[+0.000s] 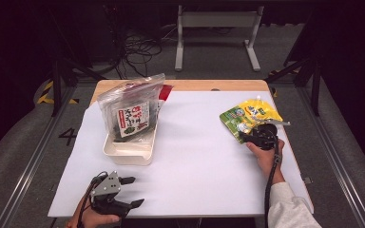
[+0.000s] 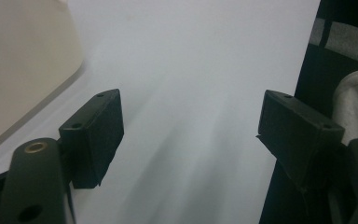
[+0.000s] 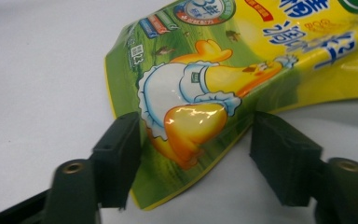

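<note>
A yellow and green pouch (image 1: 249,116) with a cartoon duck lies flat at the right of the white table. My right gripper (image 1: 261,134) is at its near corner, open. In the right gripper view the pouch (image 3: 223,84) has its corner between my two jaws, which stand apart on either side of it; the right gripper (image 3: 193,158) is not closed on it. My left gripper (image 1: 132,191) rests at the table's near left edge, open and empty. In the left gripper view the left gripper (image 2: 191,135) has bare white table between its jaws.
A cream tray (image 1: 128,149) stands left of centre, holding a clear bag of dark seaweed snacks (image 1: 130,111) that leans upright. A corner of that tray (image 2: 23,70) shows in the left gripper view. The table's edges (image 1: 171,211) are close to both hands.
</note>
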### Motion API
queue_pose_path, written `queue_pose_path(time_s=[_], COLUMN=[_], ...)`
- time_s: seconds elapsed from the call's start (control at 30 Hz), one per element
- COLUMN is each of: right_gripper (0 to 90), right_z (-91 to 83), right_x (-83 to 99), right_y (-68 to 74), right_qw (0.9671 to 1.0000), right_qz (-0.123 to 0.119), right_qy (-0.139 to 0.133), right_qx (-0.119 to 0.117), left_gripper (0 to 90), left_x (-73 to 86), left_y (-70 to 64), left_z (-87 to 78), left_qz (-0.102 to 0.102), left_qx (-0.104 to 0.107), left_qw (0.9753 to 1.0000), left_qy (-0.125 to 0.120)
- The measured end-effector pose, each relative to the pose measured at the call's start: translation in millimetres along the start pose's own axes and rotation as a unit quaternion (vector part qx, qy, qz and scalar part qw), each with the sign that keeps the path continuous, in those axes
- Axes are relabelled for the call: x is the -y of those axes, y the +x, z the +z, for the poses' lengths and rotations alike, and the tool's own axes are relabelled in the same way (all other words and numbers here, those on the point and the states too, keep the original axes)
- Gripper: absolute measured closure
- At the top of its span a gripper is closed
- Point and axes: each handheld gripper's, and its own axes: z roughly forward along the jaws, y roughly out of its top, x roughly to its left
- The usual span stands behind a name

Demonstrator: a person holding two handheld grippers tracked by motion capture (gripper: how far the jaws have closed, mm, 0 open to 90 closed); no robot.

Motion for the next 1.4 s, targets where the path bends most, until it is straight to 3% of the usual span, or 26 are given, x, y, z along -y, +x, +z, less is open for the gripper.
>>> queue_pose_path(time_s=[0.47, 0.5, 0.67, 0.7, 0.77, 0.83, 0.87, 0.9, 0.93, 1.0, 1.03, 1.07, 1.13, 1.23, 1.27, 1.3, 1.37, 1.4], right_gripper=[77.8, 90.0, 90.0, 88.9, 60.5, 48.6, 48.6, 35.4, 35.4, 27.9, 27.9, 27.8, 25.8, 23.0, 21.2, 21.2, 20.0, 18.5], right_z=[-3.0, -7.4, -7.5, -7.9, -7.3, -5.2, -5.2, -1.2, -1.2, -3.6, -3.6, -4.7, -4.4, 0.6, 5.0, 5.0, 9.0, 10.8], right_x=[0.4, -1.4, -4.2, -5.4, -7.5, -8.6, -8.6, -9.0, -9.0, -9.2, -9.2, -8.8, -8.5, -10.0, -10.5, -10.5, -10.5, -10.8], right_y=[-4.6, -5.8, -9.3, -8.2, -5.9, -5.8, -5.8, -2.4, -2.4, 11.5, 11.5, 15.4, 25.6, 34.9, 38.9, 38.9, 38.1, 35.1], right_qw=[0.9984, 0.9987, 0.9982, 0.9984, 0.9994, 0.9993, 0.9993, 0.9994, 0.9994, 0.9996, 0.9996, 0.999, 0.9963, 0.9916, 0.9884, 0.9884, 0.9864, 0.9875], right_qz=[0.011, -0.005, -0.009, -0.009, 0.0, 0.019, 0.019, 0.027, 0.027, -0.024, -0.024, -0.04, -0.083, -0.124, -0.143, -0.143, -0.147, -0.135], right_qy=[-0.013, -0.025, -0.011, -0.011, -0.023, -0.023, -0.023, -0.019, -0.019, -0.017, -0.017, -0.019, -0.016, -0.007, -0.003, -0.003, -0.002, -0.001], right_qx=[-0.054, -0.044, -0.058, -0.055, -0.027, -0.023, -0.023, -0.014, -0.014, -0.001, -0.001, 0.001, 0.018, 0.036, 0.051, 0.051, 0.074, 0.082], left_gripper=[22.6, 22.4, 22.1, 22.0, 21.9, 21.9, 21.8, 21.7, 21.7, 21.7, 21.7, 21.7, 21.7, 21.7, 21.7, 21.6, 21.6, 21.6], left_x=[-4.3, -4.8, -4.9, -5.0, -5.0, -4.7, -4.7, -4.2, -4.2, -3.3, -3.3, -2.7, -2.0, -2.1, -2.3, -2.3, -1.9, -1.7], left_y=[0.0, 0.4, -0.3, -0.2, -0.2, -0.4, -0.4, -0.7, -0.7, -1.0, -1.0, -0.8, -0.8, -2.6, -2.9, -2.9, -2.0, -1.0], left_z=[9.5, 10.4, 11.2, 11.0, 10.7, 9.8, 9.8, 9.2, 9.2, 7.5, 7.5, 7.1, 6.9, 6.6, 6.7, 6.7, 7.0, 7.3], left_qz=[0.006, 0.004, 0.006, 0.007, 0.006, 0.006, 0.006, 0.007, 0.007, 0.006, 0.006, 0.004, 0.002, 0.003, 0.002, 0.002, -0.001, 0.0], left_qx=[0.018, 0.019, 0.021, 0.021, 0.021, 0.021, 0.021, 0.025, 0.025, 0.024, 0.024, 0.023, 0.023, 0.024, 0.026, 0.026, 0.027, 0.028], left_qw=[0.9998, 0.9997, 0.9997, 0.9997, 0.9997, 0.9997, 0.9997, 0.9996, 0.9996, 0.9997, 0.9997, 0.9997, 0.9997, 0.9997, 0.9996, 0.9996, 0.9996, 0.9996], left_qy=[0.011, 0.011, 0.015, 0.014, 0.012, 0.012, 0.012, 0.009, 0.009, 0.008, 0.008, 0.007, 0.008, 0.007, 0.007, 0.007, 0.007, 0.008])
